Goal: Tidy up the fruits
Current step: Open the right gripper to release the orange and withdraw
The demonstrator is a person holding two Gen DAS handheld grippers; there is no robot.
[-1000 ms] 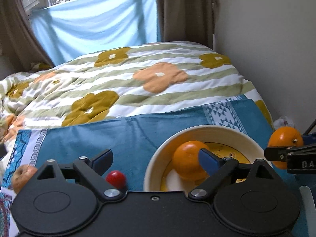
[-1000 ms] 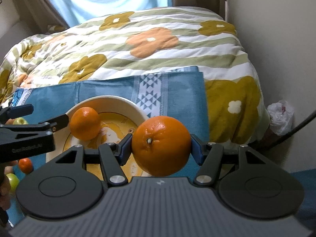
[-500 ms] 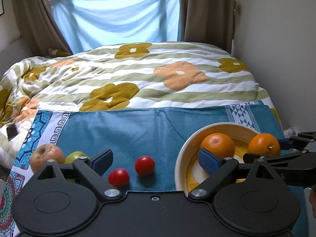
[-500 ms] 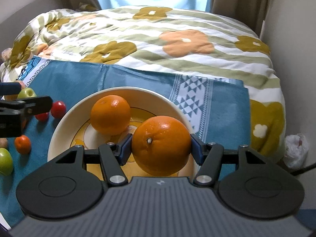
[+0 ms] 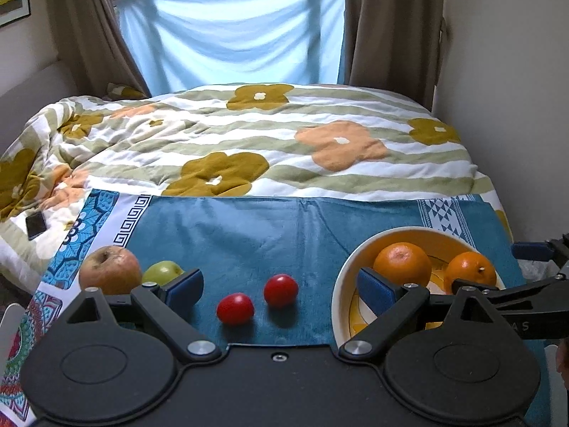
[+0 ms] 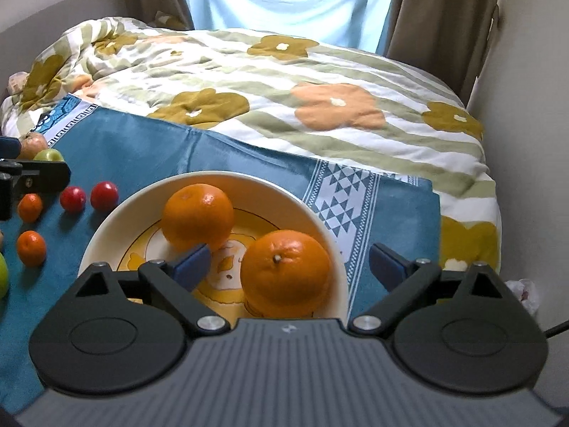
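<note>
Released since half a second ago, the near orange (image 6: 286, 270) now sits in the bowl (image 6: 103, 229), and the right gripper (image 6: 290, 261) stands with its jaws spread wide to either side of it, lower centre of the right wrist view. A second orange (image 6: 198, 216) lies just beside it, up and to the left. Lower centre in the left wrist view, the left gripper (image 5: 279, 284) is also spread and empty, framing two red tomatoes (image 5: 258, 299) on the blue cloth (image 5: 249, 231). An apple (image 5: 108, 270) and a green fruit (image 5: 161, 272) sit at lower left.
</note>
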